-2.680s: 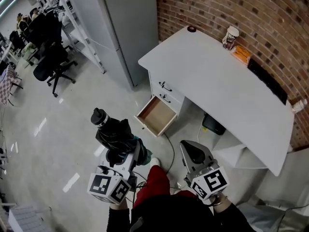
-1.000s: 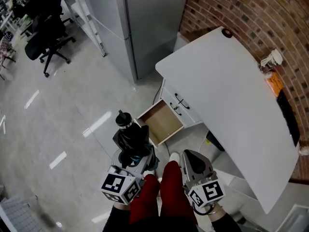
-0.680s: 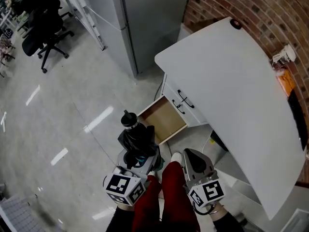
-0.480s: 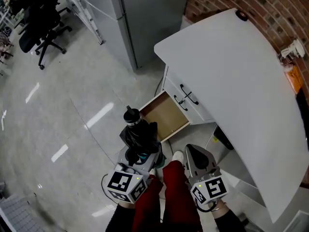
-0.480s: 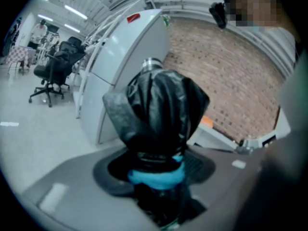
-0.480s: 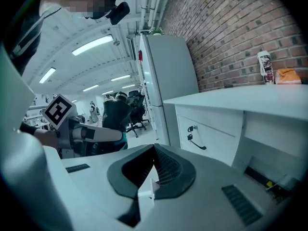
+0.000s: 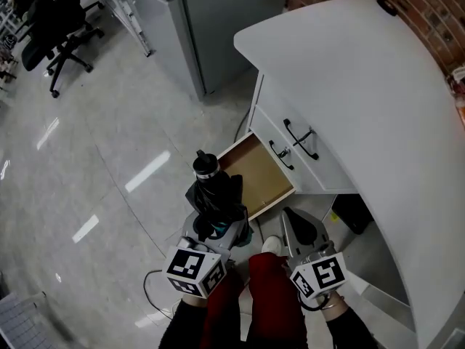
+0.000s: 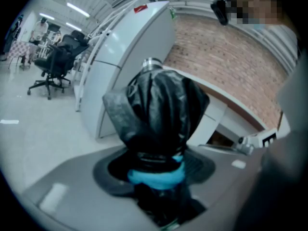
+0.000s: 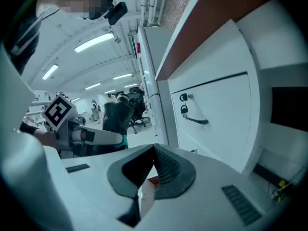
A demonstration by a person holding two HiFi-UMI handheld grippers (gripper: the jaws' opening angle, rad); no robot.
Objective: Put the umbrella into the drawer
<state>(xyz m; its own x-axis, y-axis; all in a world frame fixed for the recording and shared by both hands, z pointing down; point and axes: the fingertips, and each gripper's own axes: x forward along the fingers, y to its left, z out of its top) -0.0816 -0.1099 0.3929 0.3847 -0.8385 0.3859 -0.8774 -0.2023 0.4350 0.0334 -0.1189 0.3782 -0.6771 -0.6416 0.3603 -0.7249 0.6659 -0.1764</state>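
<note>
A black folded umbrella (image 7: pixel 214 195) stands nearly upright with its capped end up, and my left gripper (image 7: pixel 213 227) is shut on its lower part. In the left gripper view the umbrella (image 8: pixel 159 114) fills the middle, with a blue band between the jaws of the left gripper (image 8: pixel 156 170). The open wooden drawer (image 7: pixel 256 174) lies just right of the umbrella, low in the white desk (image 7: pixel 363 86), and nothing shows inside it. My right gripper (image 7: pixel 296 222) hangs below the drawer's front. Seen in its own view, the right gripper (image 9: pixel 155 150) is shut with nothing held.
Two closed drawer fronts with dark handles (image 7: pixel 299 138) sit above the open one. A tall grey cabinet (image 7: pixel 218 20) stands left of the desk, and an office chair (image 7: pixel 51 20) at the far left. Red trouser legs (image 7: pixel 269 297) are between the grippers. A cable (image 7: pixel 149 289) lies on the floor.
Both grippers have sunk and come closer to the open drawer, and the desk now looms larger. The umbrella stays gripped in the left gripper. The right gripper stays shut.
</note>
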